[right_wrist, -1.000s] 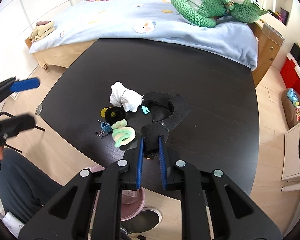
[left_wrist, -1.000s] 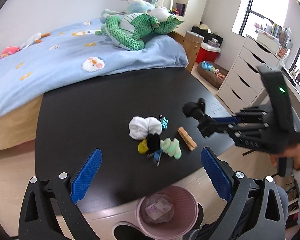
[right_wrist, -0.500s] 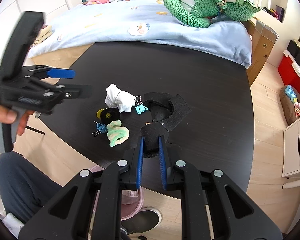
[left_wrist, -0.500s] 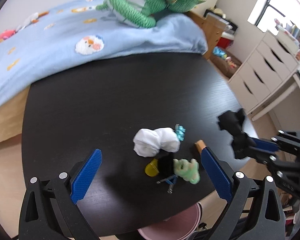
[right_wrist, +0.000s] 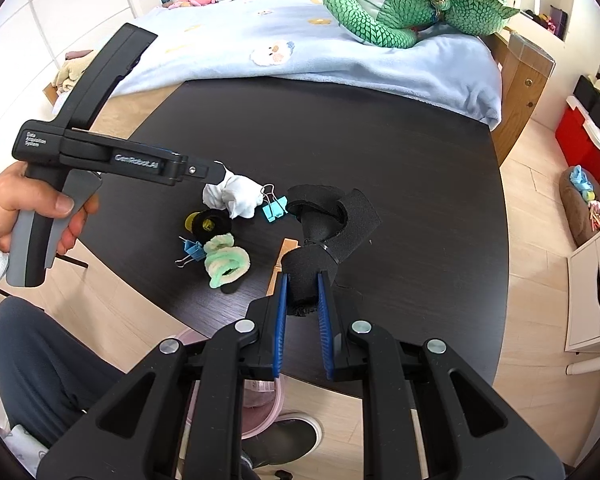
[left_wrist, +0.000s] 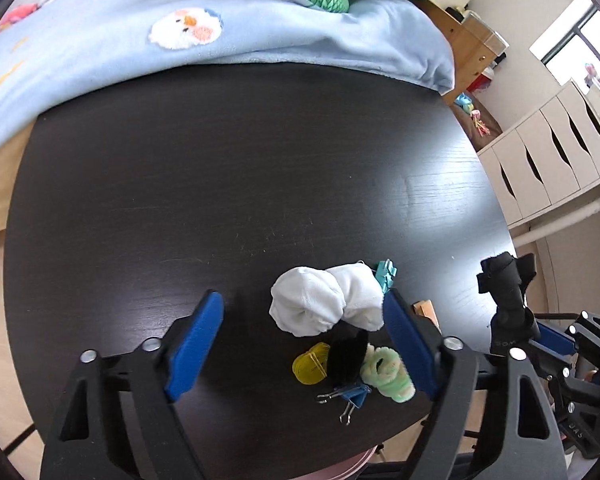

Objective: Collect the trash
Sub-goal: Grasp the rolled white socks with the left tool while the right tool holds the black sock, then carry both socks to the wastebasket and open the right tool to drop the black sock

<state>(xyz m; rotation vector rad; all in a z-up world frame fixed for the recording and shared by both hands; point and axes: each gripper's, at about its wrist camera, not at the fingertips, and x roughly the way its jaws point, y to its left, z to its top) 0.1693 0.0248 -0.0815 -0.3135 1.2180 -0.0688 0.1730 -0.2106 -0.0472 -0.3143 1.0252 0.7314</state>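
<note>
A white crumpled wad [left_wrist: 324, 304] lies on the black table [left_wrist: 240, 184] in a small pile. My left gripper [left_wrist: 300, 308] hangs over it, pointing steeply down. Its jaws are closing with the wad between them; the left pad [left_wrist: 196, 336] stands clear of the wad. In the right wrist view the left gripper's tip [right_wrist: 216, 172] is at the white wad [right_wrist: 236, 196]. My right gripper [right_wrist: 302, 284] is shut on a piece of black fabric [right_wrist: 328, 232], held just above the table near its front edge.
Beside the wad lie a yellow roll [left_wrist: 310, 362], a black ring [left_wrist: 346, 354], a green scrunchie [left_wrist: 388, 372], blue binder clips [left_wrist: 350, 394], a teal clip [right_wrist: 274, 208] and a wooden peg [right_wrist: 284, 256]. A pink bin [right_wrist: 268, 396] stands below the table's front edge. A bed lies behind.
My left gripper has come down and forward over the pile, and it now straddles the white wad with narrower jaws. The right gripper has kept still with the black fabric.
</note>
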